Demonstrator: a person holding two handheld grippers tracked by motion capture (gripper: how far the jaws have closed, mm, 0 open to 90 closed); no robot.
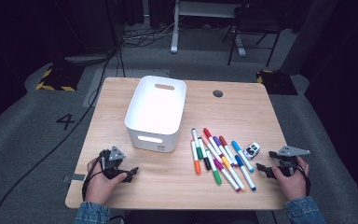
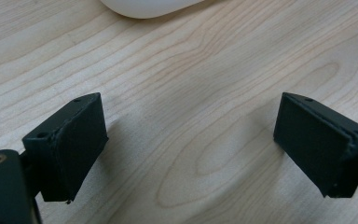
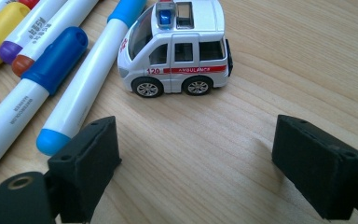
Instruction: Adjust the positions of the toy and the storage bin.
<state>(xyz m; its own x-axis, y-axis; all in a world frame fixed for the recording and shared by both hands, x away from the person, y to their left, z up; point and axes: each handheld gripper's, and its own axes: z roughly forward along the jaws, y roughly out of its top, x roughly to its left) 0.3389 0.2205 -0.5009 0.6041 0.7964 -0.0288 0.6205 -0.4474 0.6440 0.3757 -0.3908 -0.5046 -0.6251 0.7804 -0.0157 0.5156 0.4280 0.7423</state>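
Resting both grippers low at the near edge of the table [image 1: 121, 196], I am holding nothing. My right gripper [image 3: 196, 158] is standing with jaws wide, empty, aimed at the toy ambulance [image 3: 175, 46], which is sitting upright on its wheels just ahead, side-on to me, right of the markers [image 1: 216, 156] and close beside the nearest blue-capped one [image 3: 81, 88]; whether they touch I cannot tell. My left gripper [image 2: 191, 144] is also gaping, jaws over bare wood, with the white bin [image 1: 156, 112] just beyond.

Judging the ambulance: small, light, hard-shelled, probably smooth and a little slippery, and free to roll on its wheels. I am planning to take it across the body, pads on the two flat door sides, low enough not to slide off the roof. A nudge from one pad first would likely roll it or push it into the markers.

Hard to make out: the ambulance's far side, the bin's inside from the gripper views, and the marker ends cut off at the right gripper view's edge.
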